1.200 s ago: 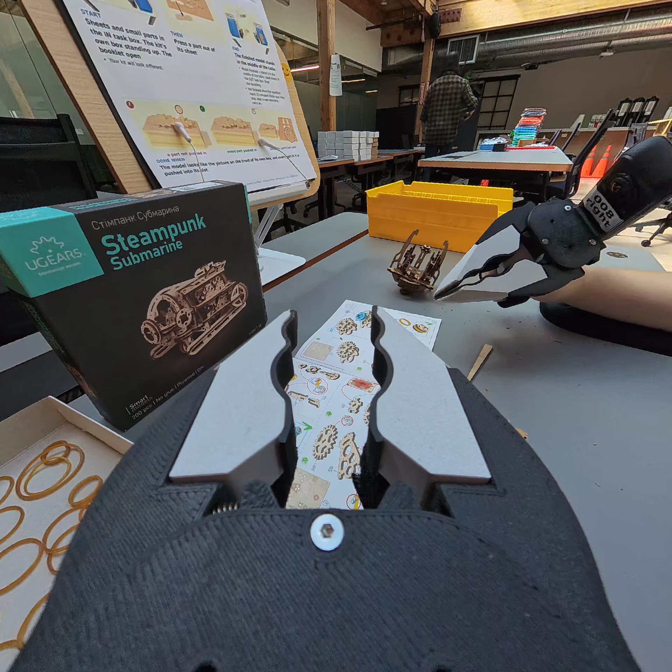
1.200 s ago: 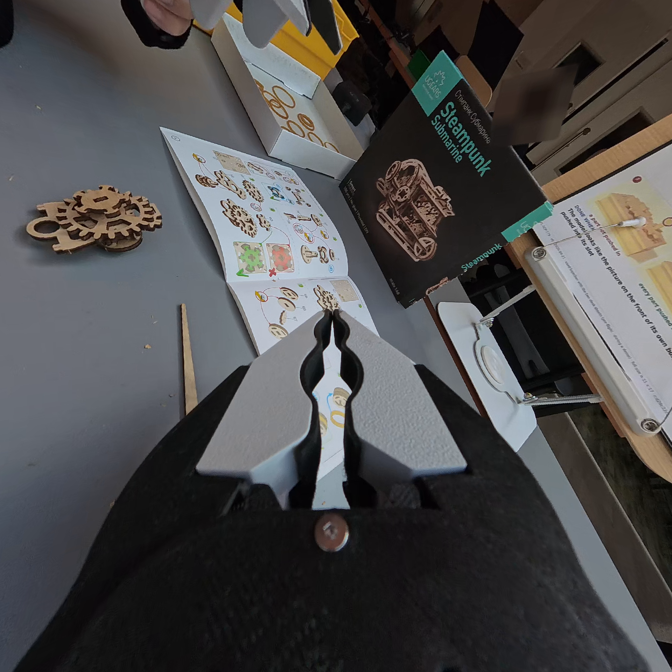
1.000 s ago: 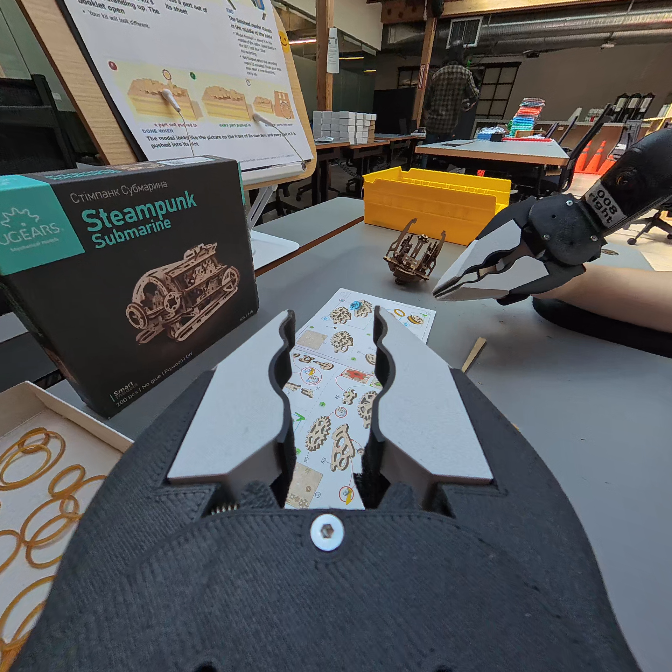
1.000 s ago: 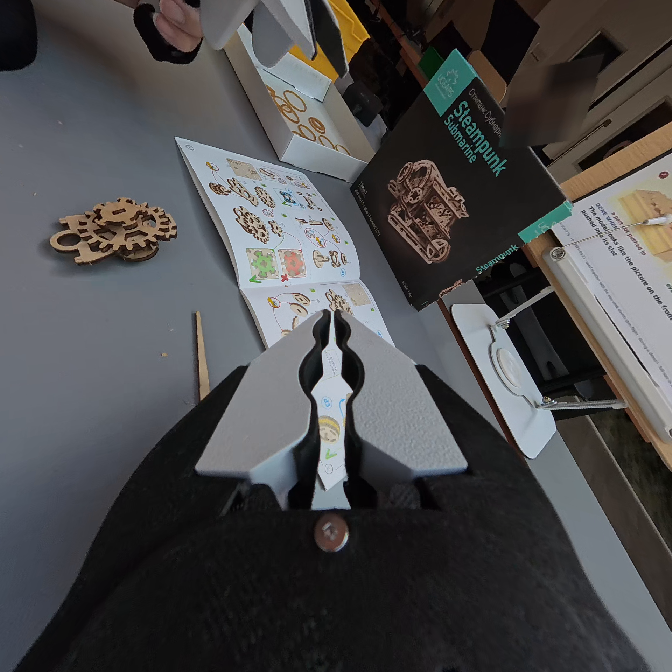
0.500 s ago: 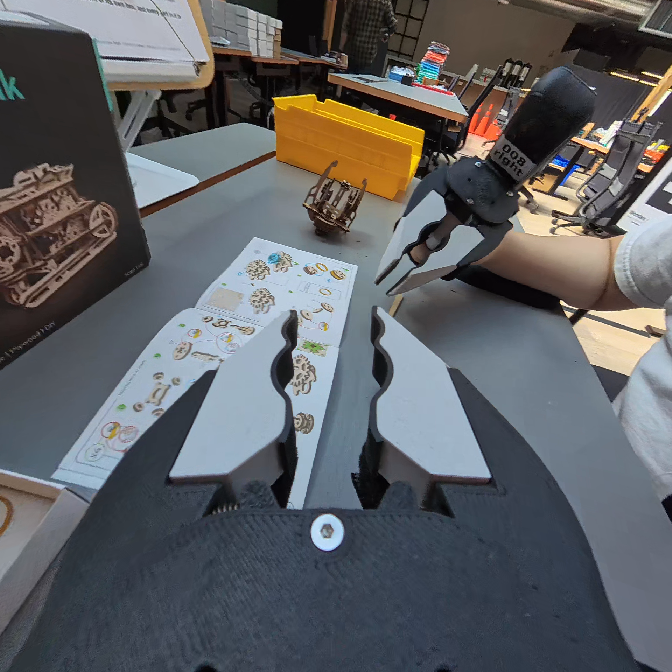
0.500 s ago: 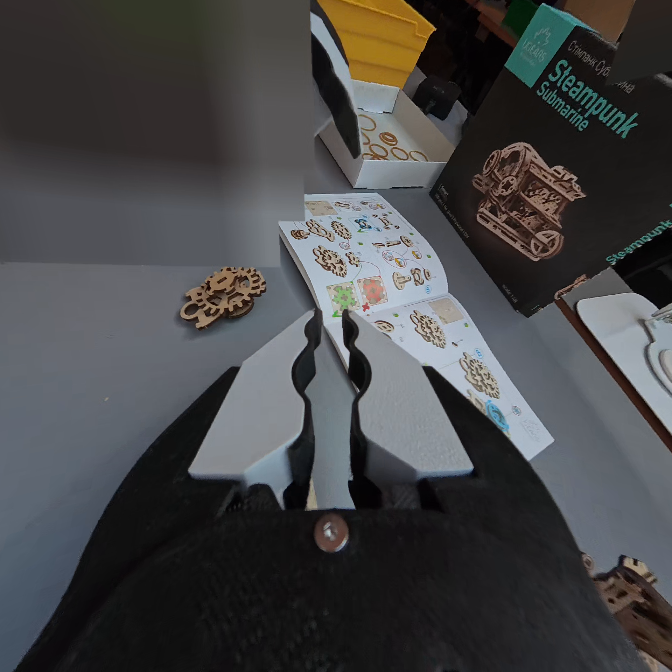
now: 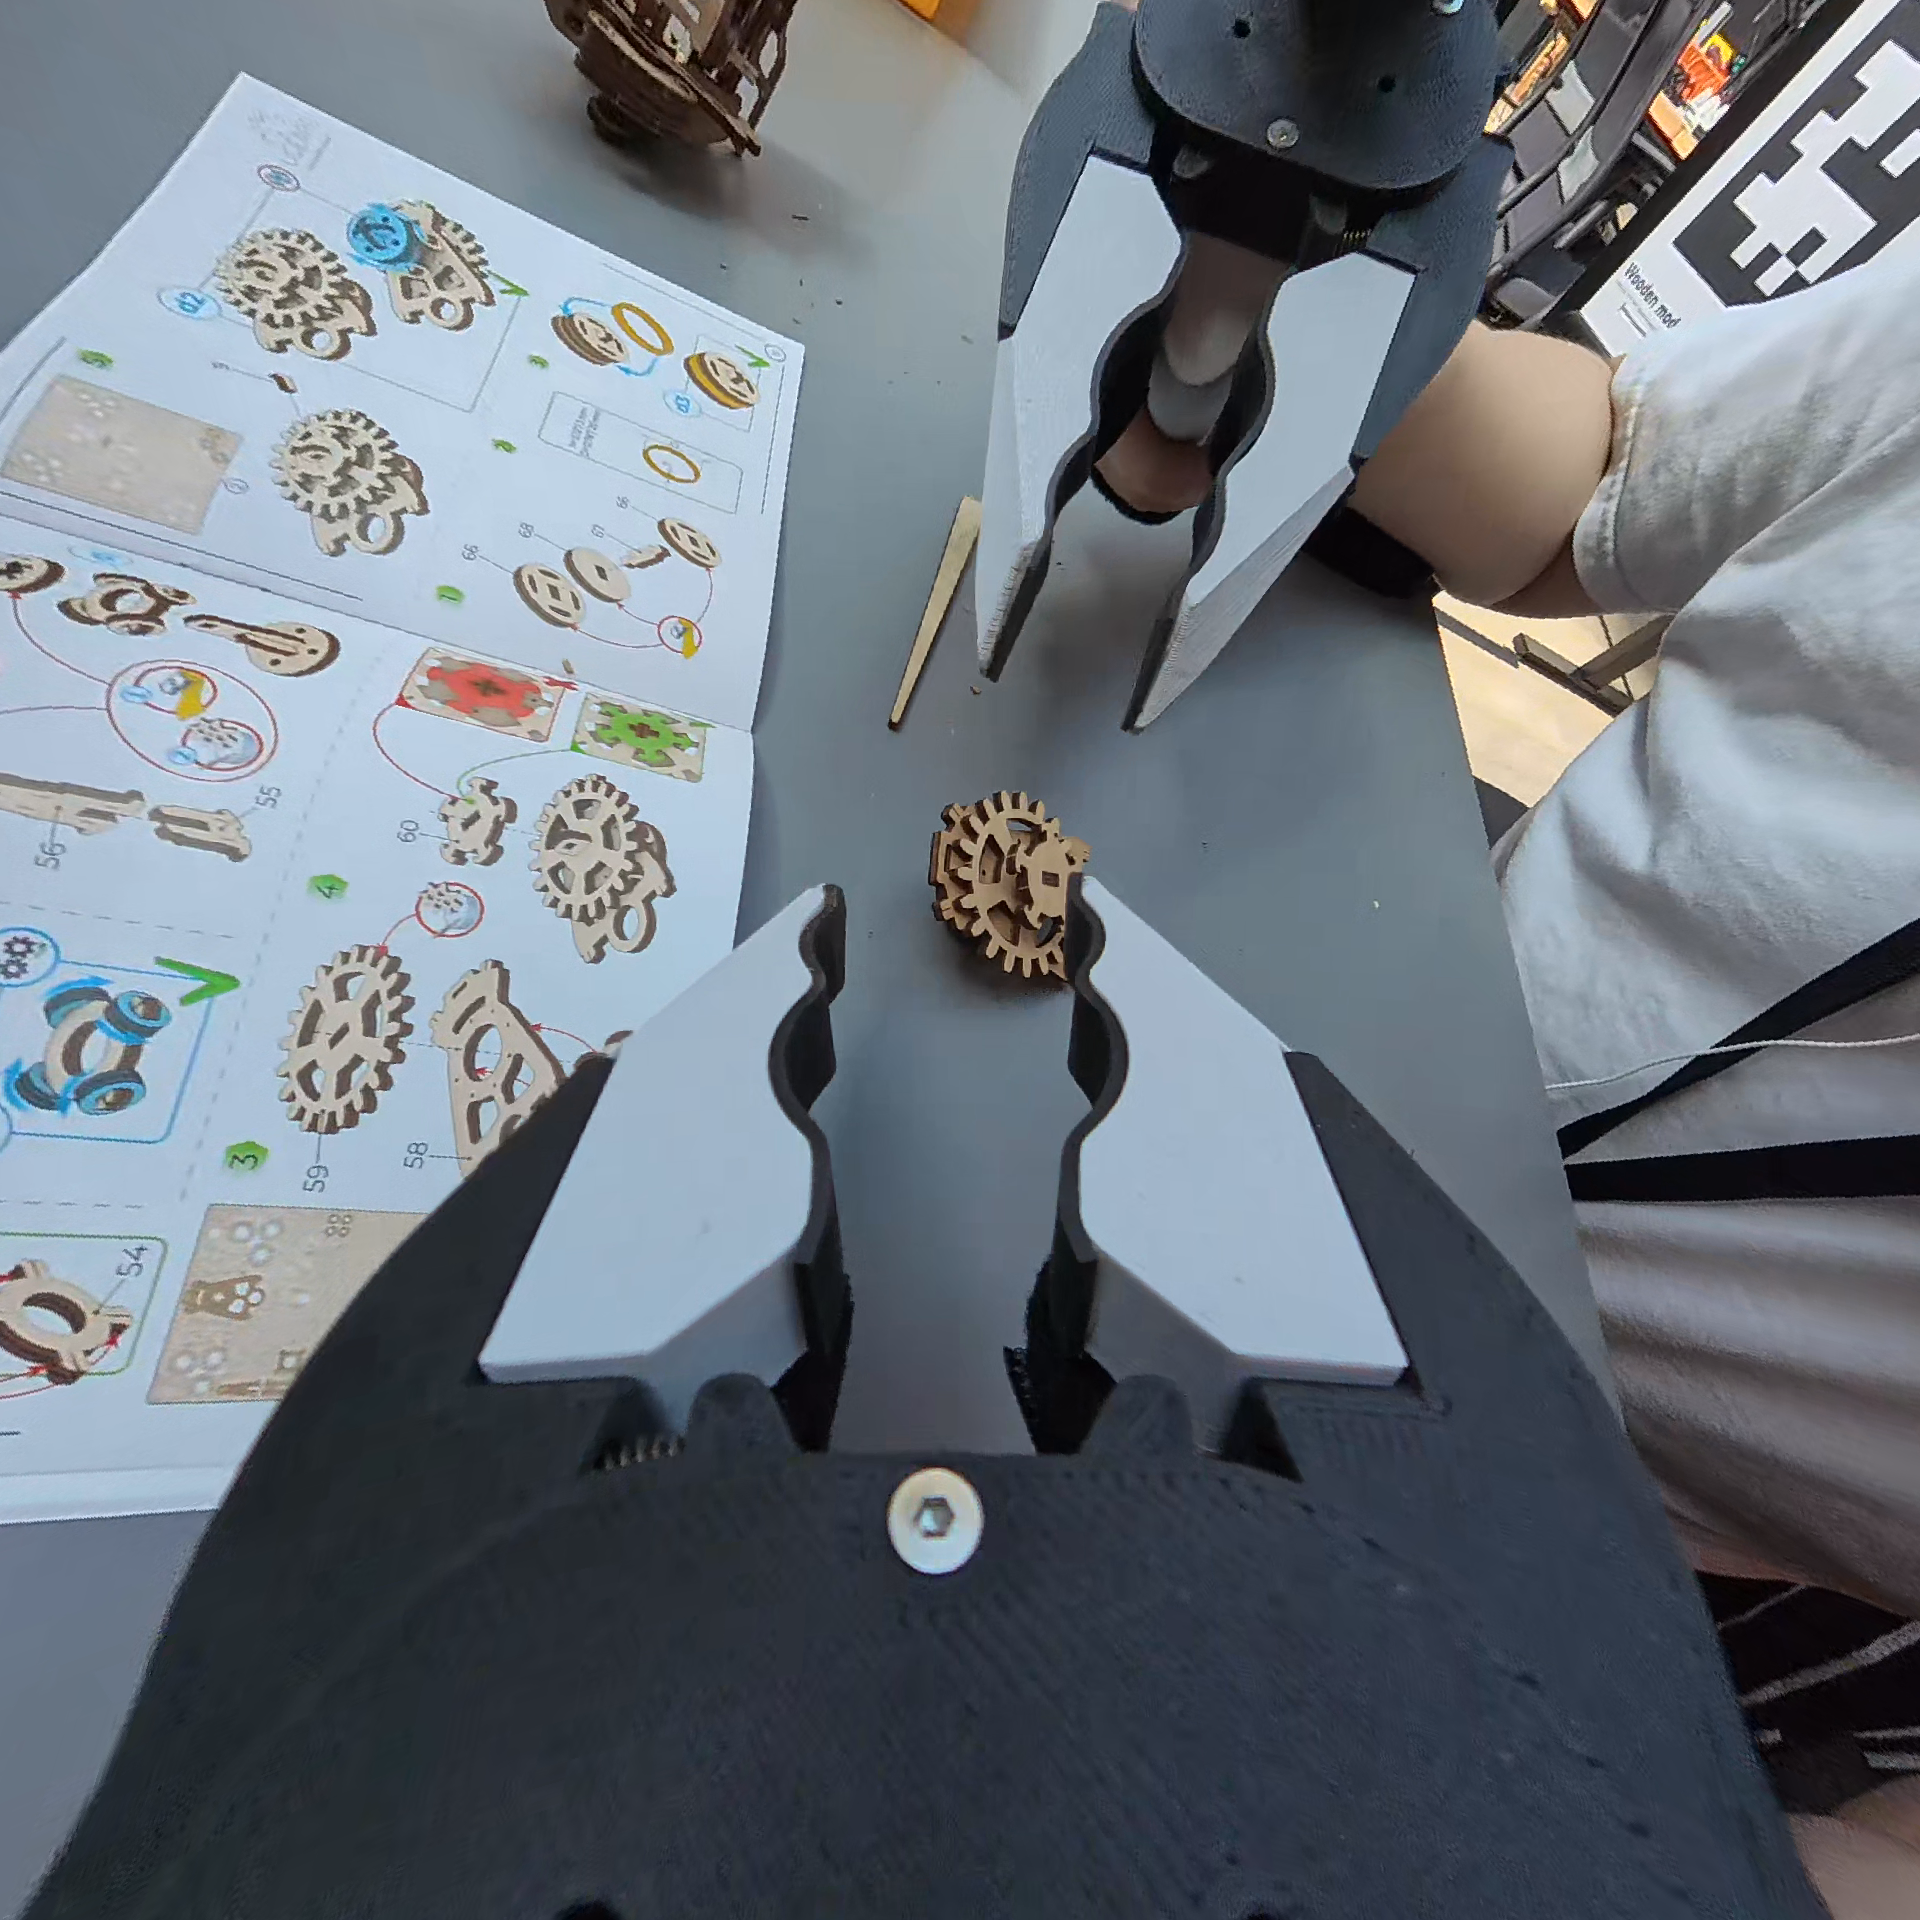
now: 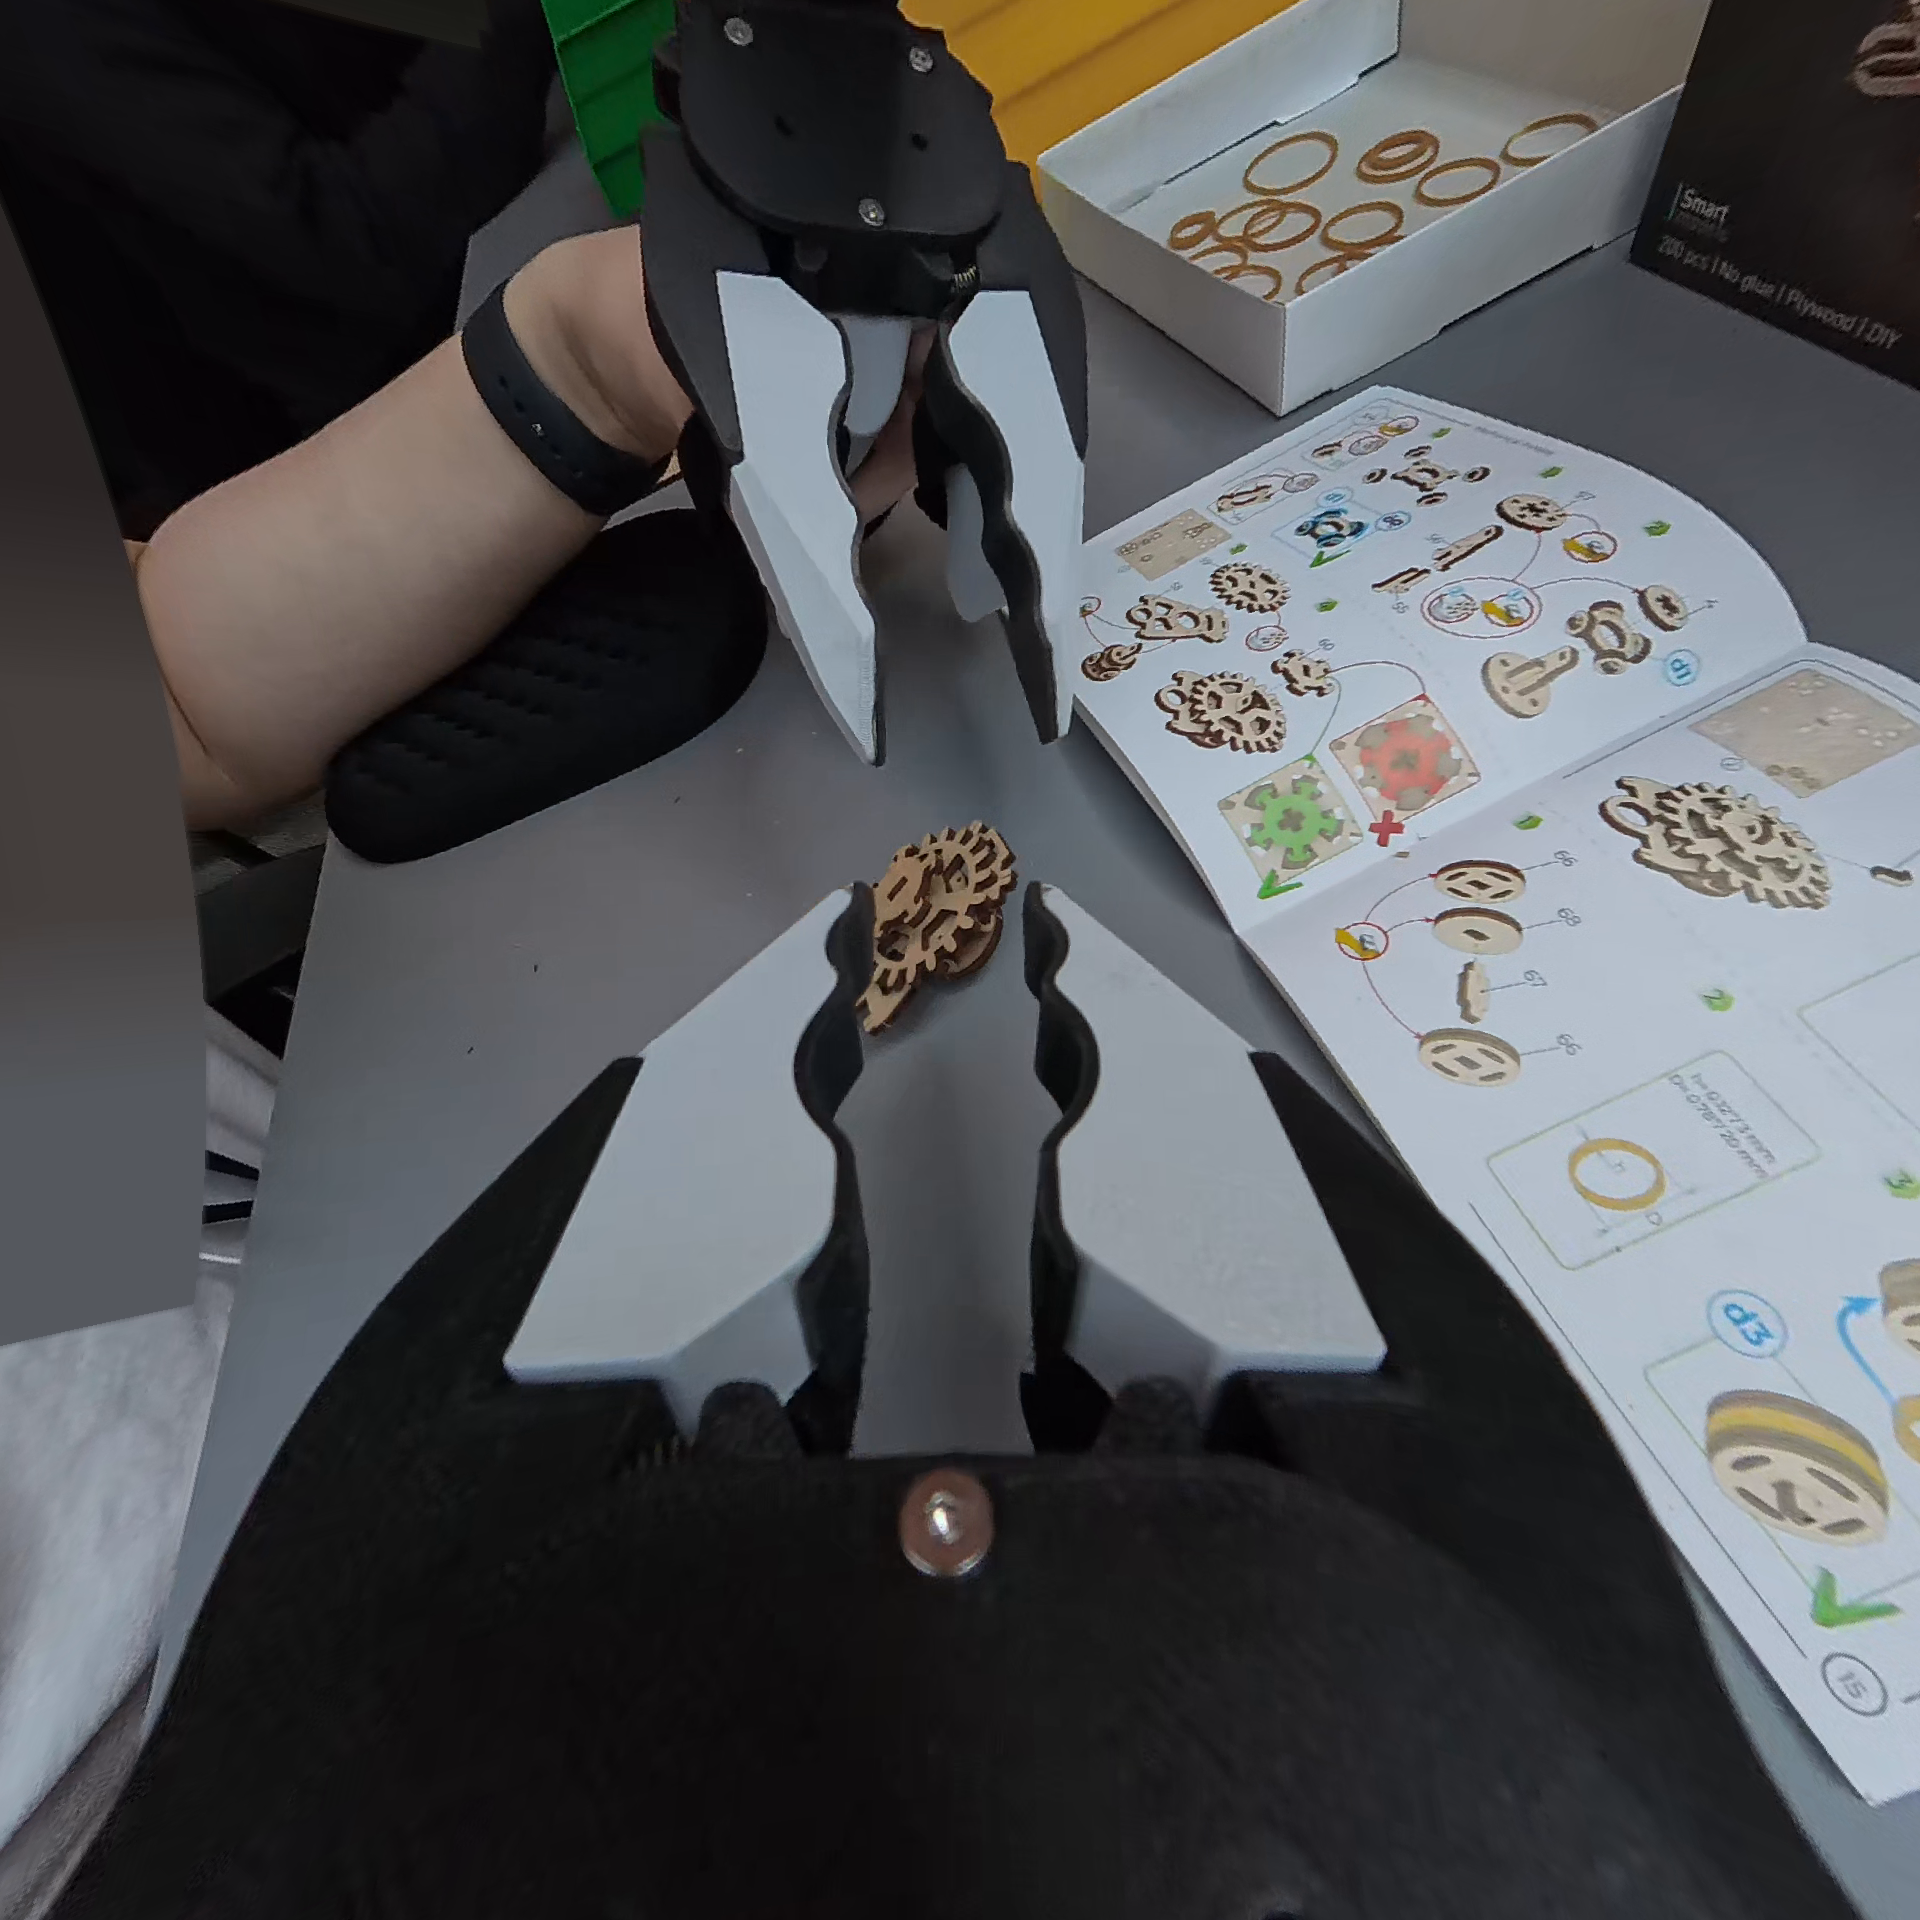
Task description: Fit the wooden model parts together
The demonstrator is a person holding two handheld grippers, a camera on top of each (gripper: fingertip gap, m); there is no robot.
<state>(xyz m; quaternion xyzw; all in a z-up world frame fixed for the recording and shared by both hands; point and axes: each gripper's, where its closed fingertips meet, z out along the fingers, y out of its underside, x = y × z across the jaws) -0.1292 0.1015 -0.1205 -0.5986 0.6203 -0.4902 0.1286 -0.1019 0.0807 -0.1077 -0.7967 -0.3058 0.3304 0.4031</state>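
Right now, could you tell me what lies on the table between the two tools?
Only the wooden gear piece lies there, flat on the grey table, between the left tool and the right tool. Both wrist views show it.

The gear assembly (image 7: 1006,883) lies on a bare strip of grey surface (image 7: 1247,810), with the left tongs (image 7: 954,904) near and the right tongs (image 7: 1060,696) far, both spread wide and facing each other across it. To its left the open instruction booklet (image 7: 416,582) covers the surface, with a thin wooden stick (image 7: 935,613) lying beside its edge. To its right the surface soon ends at the person's torso (image 7: 1745,831), and the forearm (image 7: 1486,468) blocks the far right corner.
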